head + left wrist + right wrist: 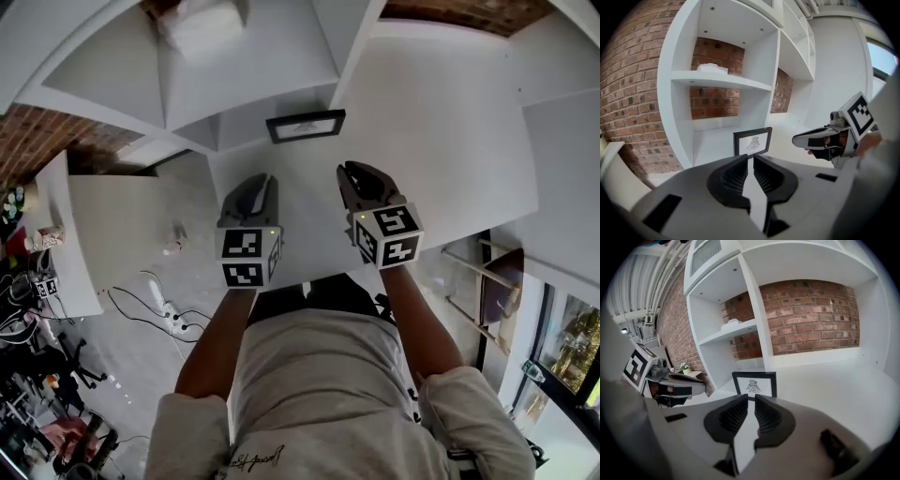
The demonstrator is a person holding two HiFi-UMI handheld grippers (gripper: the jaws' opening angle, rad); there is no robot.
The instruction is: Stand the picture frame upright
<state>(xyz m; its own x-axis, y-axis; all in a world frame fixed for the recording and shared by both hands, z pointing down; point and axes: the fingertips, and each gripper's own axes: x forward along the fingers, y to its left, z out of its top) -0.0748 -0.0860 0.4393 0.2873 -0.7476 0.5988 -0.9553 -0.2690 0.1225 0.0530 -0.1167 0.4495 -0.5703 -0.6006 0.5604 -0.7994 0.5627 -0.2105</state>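
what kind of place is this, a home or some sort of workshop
Probably an indoor studio or workspace dressed like a home. White built-in shelving stands against a brick wall, a single picture frame sits on the white counter, and cables trail across the floor to the left.

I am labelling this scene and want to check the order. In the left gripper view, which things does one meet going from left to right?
white object on the upper shelf → picture frame, standing upright → right gripper

Upright picture frame (754, 384) on shelf (825, 380); jaws slightly apart, empty
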